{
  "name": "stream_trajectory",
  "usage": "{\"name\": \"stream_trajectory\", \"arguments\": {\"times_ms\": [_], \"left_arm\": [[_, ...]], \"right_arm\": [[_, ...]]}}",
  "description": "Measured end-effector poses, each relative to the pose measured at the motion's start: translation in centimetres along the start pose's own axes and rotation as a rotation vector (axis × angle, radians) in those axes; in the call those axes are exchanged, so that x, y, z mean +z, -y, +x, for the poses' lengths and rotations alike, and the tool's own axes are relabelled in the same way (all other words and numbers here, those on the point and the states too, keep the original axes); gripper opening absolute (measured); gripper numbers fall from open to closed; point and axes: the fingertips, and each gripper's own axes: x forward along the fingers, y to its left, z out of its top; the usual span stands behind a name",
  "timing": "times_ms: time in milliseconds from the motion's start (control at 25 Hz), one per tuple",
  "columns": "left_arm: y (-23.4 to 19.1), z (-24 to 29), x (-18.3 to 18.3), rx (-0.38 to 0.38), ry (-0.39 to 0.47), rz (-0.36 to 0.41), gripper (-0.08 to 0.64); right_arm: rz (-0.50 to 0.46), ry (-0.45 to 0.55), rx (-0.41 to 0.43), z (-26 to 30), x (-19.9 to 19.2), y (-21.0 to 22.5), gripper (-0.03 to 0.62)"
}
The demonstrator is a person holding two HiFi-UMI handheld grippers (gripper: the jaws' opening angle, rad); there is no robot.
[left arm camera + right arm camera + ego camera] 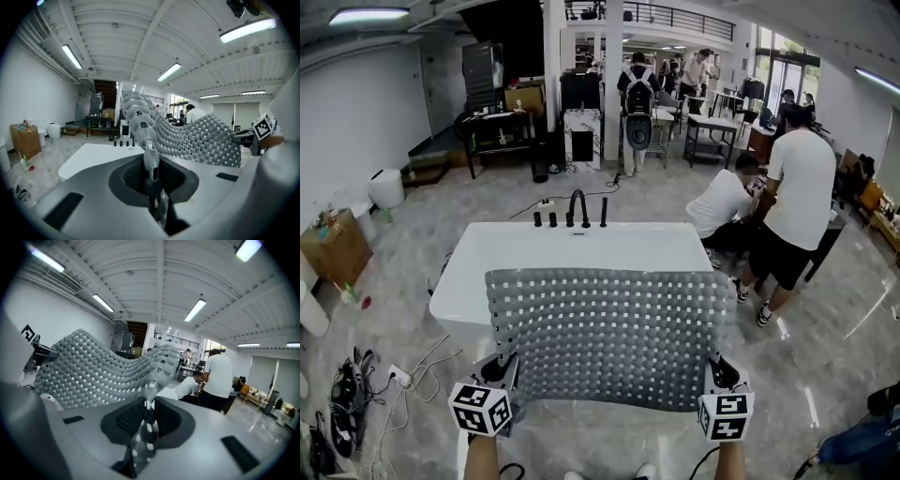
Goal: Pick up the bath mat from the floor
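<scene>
A grey bath mat [614, 336] with many small holes and knobs hangs spread out in the air in front of me, above the near side of a white bathtub [506, 251]. My left gripper [502, 375] is shut on the mat's near left corner, and my right gripper [719, 375] is shut on its near right corner. In the left gripper view the mat's edge [149, 154] runs up out of the closed jaws. From the right gripper view the mat [93, 373] rises from the closed jaws and spreads to the left.
Black taps [578, 208] stand on the tub's far rim. Two people [792, 206] are at the right of the tub, one crouching. Cables and a power strip [389, 380] lie on the floor at the left. A wooden cabinet [336, 248] stands far left.
</scene>
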Motion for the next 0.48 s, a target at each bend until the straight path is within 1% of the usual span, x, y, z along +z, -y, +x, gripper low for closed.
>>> {"name": "stream_trajectory", "arguments": {"times_ms": [320, 480], "left_arm": [[2.5, 0.5, 0.5, 0.048, 0.008, -0.009, 0.04], [3.3, 0.6, 1.0, 0.054, 0.014, 0.009, 0.04]], "right_arm": [[0.015, 0.005, 0.032, 1.1, -0.6, 2.8, 0.074], [0.016, 0.014, 0.041, 1.3, -0.6, 3.4, 0.074]]}}
